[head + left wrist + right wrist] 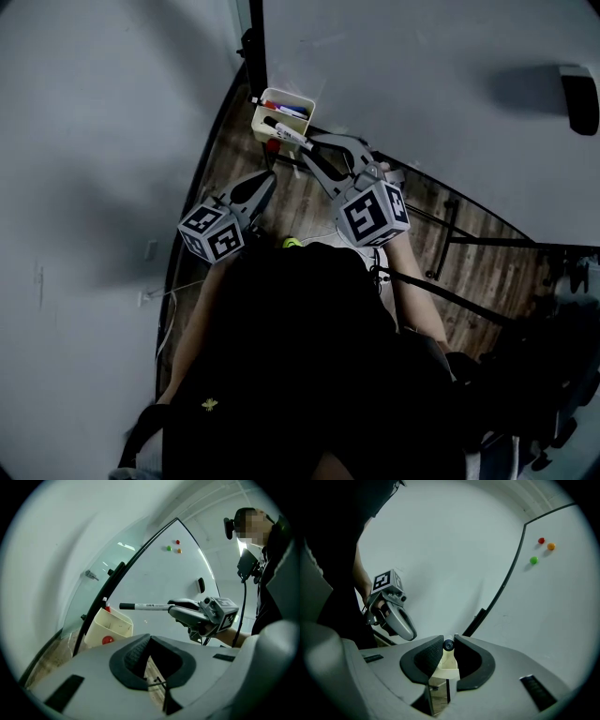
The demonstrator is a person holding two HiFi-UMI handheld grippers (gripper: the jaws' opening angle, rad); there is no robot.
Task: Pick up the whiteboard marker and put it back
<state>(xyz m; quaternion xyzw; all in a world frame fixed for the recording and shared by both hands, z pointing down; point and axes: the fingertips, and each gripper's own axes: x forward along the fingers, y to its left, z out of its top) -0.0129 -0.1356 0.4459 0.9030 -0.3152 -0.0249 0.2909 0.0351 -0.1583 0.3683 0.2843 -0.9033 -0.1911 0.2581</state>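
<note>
One whiteboard marker sits clenched in right gripper fingers above holder rim; left gripper clenched empty.

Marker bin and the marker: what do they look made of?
Marker bin: looks like moulded plastic, cream, smooth with a slight sheen; thin even walls and rounded corners suggest it. Marker: probably plastic too, a smooth white barrel with dark print and a black cap; its finish is hard to judge at this size.

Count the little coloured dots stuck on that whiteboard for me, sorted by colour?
Red dot: 1
Orange dot: 1
Green dot: 1
Total: 3
</note>
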